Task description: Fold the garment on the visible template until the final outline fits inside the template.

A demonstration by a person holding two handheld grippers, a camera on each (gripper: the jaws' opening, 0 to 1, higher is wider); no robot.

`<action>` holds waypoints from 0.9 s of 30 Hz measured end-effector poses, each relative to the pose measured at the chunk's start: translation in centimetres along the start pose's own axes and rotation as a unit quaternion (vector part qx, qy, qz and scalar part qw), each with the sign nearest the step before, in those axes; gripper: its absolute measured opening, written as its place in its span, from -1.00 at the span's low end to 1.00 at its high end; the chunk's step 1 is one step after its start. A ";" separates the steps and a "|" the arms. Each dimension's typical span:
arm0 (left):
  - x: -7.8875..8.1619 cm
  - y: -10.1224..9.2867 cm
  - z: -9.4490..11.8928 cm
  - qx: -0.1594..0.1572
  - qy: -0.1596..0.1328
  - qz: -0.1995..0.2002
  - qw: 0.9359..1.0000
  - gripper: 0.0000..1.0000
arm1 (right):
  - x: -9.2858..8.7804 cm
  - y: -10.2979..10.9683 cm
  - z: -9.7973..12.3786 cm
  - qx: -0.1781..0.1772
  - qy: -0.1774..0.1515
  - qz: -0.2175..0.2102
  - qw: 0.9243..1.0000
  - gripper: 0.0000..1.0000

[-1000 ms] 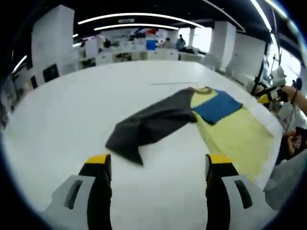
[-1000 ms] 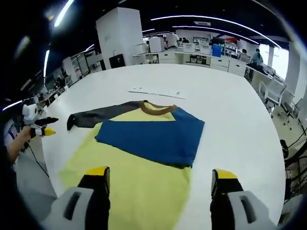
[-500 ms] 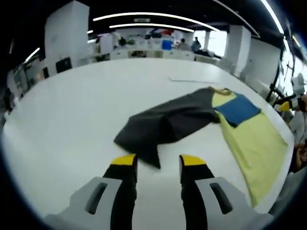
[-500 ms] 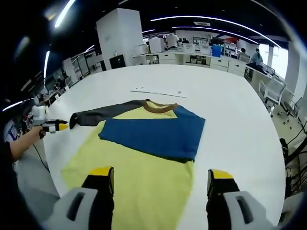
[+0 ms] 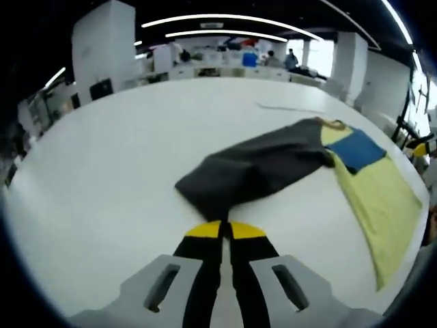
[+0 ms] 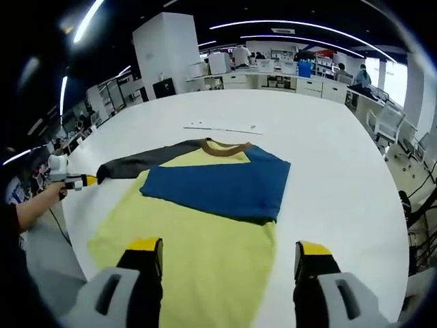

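Note:
A long-sleeved shirt lies flat on the white table. Its body is yellow, with a brown collar. The blue sleeve is folded across the chest, and the dark grey sleeve stretches out sideways. My left gripper is shut on the cuff end of the dark grey sleeve; in the right gripper view it sits at that cuff, held by a hand. My right gripper hangs open above the yellow hem, with nothing between its jaws.
A thin marked strip lies on the table beyond the collar, also visible as a strip in the left gripper view. Desks and shelves line the far side. Chairs stand past the table's right edge. A person's arm reaches in at left.
My left gripper moved forward to the dark grey sleeve's cuff and its jaws went from wide open to shut on it. My right gripper stayed open over the hem.

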State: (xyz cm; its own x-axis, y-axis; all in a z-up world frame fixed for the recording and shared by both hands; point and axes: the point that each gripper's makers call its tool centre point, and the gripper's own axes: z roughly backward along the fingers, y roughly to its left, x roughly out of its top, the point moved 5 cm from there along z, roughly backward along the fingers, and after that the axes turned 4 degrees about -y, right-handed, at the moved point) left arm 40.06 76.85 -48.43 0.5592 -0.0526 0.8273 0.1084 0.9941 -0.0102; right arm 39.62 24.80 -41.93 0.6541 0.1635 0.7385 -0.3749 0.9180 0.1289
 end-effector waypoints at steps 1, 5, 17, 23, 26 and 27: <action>0.0 0.3 0.1 0.002 0.001 0.002 1.000 -1.00 | 0.0 0.0 0.0 0.001 0.001 -0.001 1.000 0.56; -0.2 1.4 0.4 0.028 0.006 -0.014 0.999 -1.00 | -0.1 0.3 -0.1 0.004 0.002 -0.001 1.000 0.56; -0.6 2.3 0.9 0.046 0.021 -0.022 0.998 -1.00 | -0.3 0.5 -0.1 0.007 0.006 -0.004 1.000 0.56; -0.3 3.0 0.8 0.055 0.019 -0.023 0.998 -1.00 | -0.3 0.6 0.1 0.006 0.008 -0.004 1.000 0.56; -0.2 3.2 0.6 0.055 0.020 -0.020 0.998 -1.00 | -0.3 0.6 0.3 0.006 0.008 -0.004 1.000 0.56; -0.2 3.3 0.5 0.056 0.019 -0.021 0.998 -1.00 | -0.4 0.6 0.4 0.005 0.008 -0.005 1.000 0.56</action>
State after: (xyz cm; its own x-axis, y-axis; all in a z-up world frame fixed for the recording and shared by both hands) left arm 39.89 80.18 -48.30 0.5874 -0.0962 0.8036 0.0406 0.9952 0.0895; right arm 38.94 25.14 -41.89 0.6675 0.1608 0.7270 -0.3753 0.9160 0.1420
